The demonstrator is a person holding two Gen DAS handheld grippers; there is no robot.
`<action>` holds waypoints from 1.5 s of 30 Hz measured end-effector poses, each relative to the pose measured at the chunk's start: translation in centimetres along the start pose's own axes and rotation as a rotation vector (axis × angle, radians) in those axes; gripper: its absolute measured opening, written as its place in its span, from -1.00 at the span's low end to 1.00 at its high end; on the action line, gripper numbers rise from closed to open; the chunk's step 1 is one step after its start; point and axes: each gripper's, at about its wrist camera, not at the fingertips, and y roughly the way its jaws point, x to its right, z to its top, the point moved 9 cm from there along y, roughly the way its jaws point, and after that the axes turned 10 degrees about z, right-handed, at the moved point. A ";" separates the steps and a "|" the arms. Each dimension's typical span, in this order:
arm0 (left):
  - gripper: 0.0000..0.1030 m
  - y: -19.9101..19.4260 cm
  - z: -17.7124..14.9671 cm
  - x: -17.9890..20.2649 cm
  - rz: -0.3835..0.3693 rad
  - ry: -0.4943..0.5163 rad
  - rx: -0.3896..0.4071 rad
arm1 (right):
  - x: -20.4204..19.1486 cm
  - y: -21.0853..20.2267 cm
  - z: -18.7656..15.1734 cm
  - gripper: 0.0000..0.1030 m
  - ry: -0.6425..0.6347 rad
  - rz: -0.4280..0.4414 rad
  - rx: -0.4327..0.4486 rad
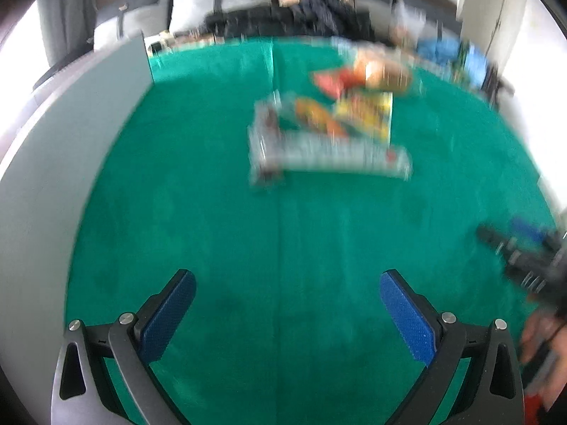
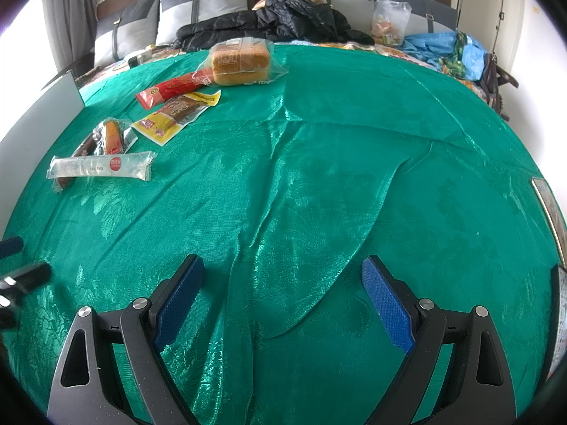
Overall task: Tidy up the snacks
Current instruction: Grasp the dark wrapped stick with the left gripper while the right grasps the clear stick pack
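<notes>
- My left gripper (image 1: 287,304) has its blue pads wide apart and holds nothing.
- My right gripper (image 2: 283,294) is spread wide too, with only the green cloth (image 2: 319,177) between its pads.
- The snacks sit in a loose bunch on that cloth, well apart from both grippers.
- In the left view the bunch lies straight ahead and a bit to the right. In the right view it lies far off to the left.
- So I judge the left gripper is the nearer one and better lined up for the first pick.
- The closest snack is the long clear pack (image 2: 101,168). Its long side runs across, left to right, so from the left gripper's side I would grab it across its thin width.
- Just behind it is a small orange snack pack (image 2: 111,138), then a yellow pack (image 2: 173,115), a red pack (image 2: 168,92), and farthest back a bread loaf in a clear bag (image 2: 241,60).
- The clear pack has a round red label with white marks, too small to read.
- The yellow and red packs have writing that I cannot read, and the loaf's label is too tiny as well.
- The left view is blurry, so nothing there can be read.
- A grey board (image 2: 39,106) stands at the left edge of the cloth.
</notes>
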 end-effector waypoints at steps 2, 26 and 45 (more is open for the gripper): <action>0.98 -0.3 2.5 -0.5 -0.024 -0.038 0.015 | 0.0 0.0 0.0 0.79 0.000 0.000 0.000; 0.18 4.8 9.0 -1.4 -0.158 -0.067 -0.120 | 0.0 0.0 0.0 0.79 0.001 0.000 0.000; -0.57 1.0 -2.3 -5.8 0.009 -0.012 -0.075 | 0.0 0.0 0.0 0.79 0.001 0.000 -0.001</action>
